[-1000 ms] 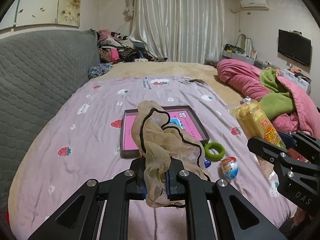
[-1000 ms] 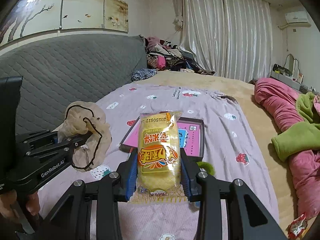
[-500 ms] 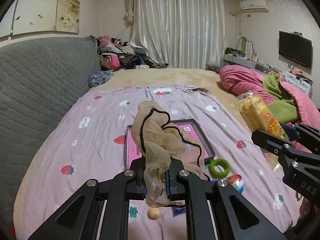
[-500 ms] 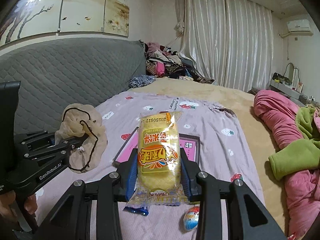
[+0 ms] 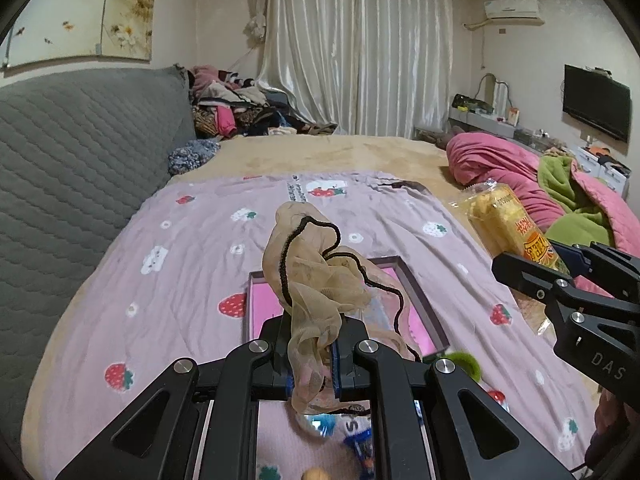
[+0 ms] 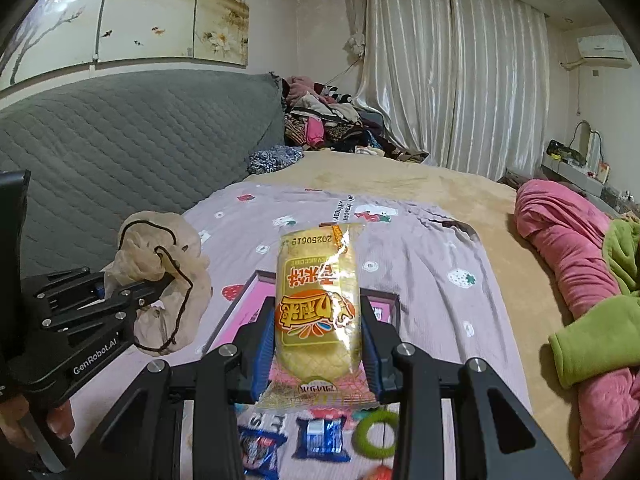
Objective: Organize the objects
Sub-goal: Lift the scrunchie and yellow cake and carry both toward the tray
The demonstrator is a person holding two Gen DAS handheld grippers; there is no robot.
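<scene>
My left gripper [image 5: 312,344] is shut on a sheer beige stocking [image 5: 316,276] with a black trim, which bunches up above the fingers. My right gripper [image 6: 318,320] is shut on a yellow snack packet [image 6: 316,292] standing upright between its blue pads. Each gripper shows in the other's view: the left gripper [image 6: 160,280] with the stocking [image 6: 160,248], and the right gripper [image 5: 552,256] with the packet [image 5: 504,220]. Both hover over the bed, just short of a pink tray [image 5: 416,292] with a dark frame.
A green hair ring [image 6: 376,434] and blue wrapped sweets [image 6: 320,438] lie on the strawberry sheet [image 5: 180,280] under the grippers. A pink quilt [image 6: 560,240] and green blanket [image 6: 592,340] are heaped at the right. A grey padded headboard [image 5: 80,152] runs along the left.
Both grippers have moved forward over the bed toward the pink tray, each keeping its hold. The hair ring and small sweets have slid down to the bottom of both views.
</scene>
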